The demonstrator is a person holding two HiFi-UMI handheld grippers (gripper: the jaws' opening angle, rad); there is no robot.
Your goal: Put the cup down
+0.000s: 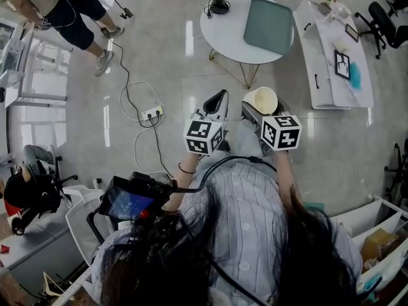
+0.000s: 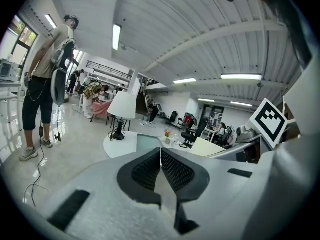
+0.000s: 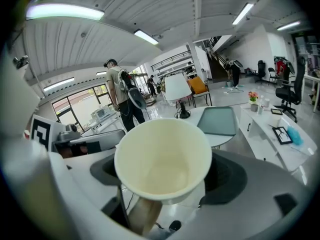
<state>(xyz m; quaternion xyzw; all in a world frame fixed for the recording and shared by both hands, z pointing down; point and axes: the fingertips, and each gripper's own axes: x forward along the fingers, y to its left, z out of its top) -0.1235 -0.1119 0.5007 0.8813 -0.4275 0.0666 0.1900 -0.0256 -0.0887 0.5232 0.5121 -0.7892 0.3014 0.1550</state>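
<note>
The right hand-held gripper (image 3: 165,184) has its jaws closed on the lower wall of the cup (image 3: 162,156), holding it above the floor just in front of the person. The cup is not upright: its long axis leans back, so the open mouth faces up and toward the gripper's own camera, base pointing away and down. Inside it looks empty. It is cream paper, thin-walled, a tapered cone with a rolled rim, so it will probably dent under a hard squeeze.

The left hand-held gripper (image 2: 161,169) is just beside it on the left, its ribbed black pads pressed together on nothing. That makes the right one the only one placed to do the setting down.

Farther out, the nearest surface is the round white worktop (image 1: 226,27), which lies ahead of the cup and well apart from it — smooth and glossy, on thin metal legs. A grey-green mat (image 1: 269,24) with rounded corners lies on its right part. A long white worktop (image 1: 325,56) stands further right.

In my judgement the move turns on carrying the cup forward to the round top and tipping its base level first — otherwise it would land on an edge.
</note>
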